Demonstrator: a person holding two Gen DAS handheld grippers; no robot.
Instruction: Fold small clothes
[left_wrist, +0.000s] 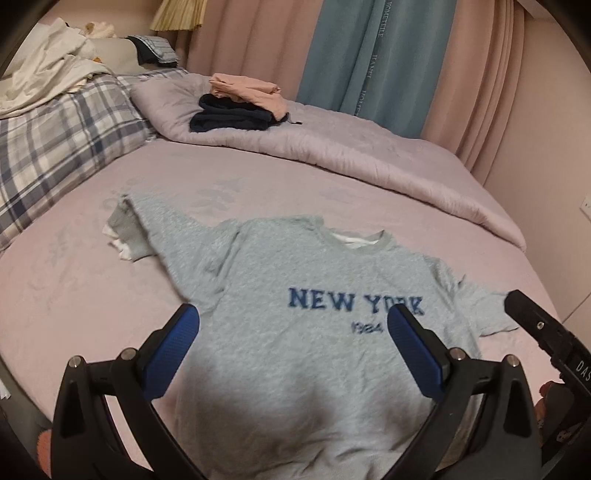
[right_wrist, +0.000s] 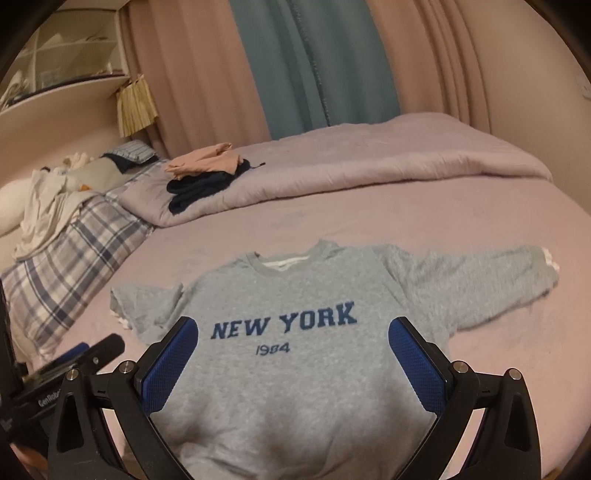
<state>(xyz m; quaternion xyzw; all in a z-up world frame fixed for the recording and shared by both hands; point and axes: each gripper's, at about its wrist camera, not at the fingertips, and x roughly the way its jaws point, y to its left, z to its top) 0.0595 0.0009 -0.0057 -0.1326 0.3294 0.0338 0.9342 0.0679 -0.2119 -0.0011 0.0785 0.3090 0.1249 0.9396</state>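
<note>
A light grey-blue sweatshirt (left_wrist: 295, 295) with "NEW YORK 1984" in blue lies flat, front up, on the pink bed, sleeves spread; it also shows in the right wrist view (right_wrist: 314, 332). My left gripper (left_wrist: 293, 325) is open and empty above its lower left part. My right gripper (right_wrist: 293, 332) is open and empty above its lower middle. The right gripper's black tip shows at the right edge of the left wrist view (left_wrist: 532, 325). The left gripper shows at the lower left of the right wrist view (right_wrist: 88, 354).
A folded stack of a pink garment (left_wrist: 243, 90) on dark navy clothes (left_wrist: 229, 118) lies on the rolled lilac duvet (left_wrist: 369, 158) at the back. A plaid pillow (left_wrist: 55, 147) with white laundry (left_wrist: 48, 81) is at the left. Curtains hang behind the bed.
</note>
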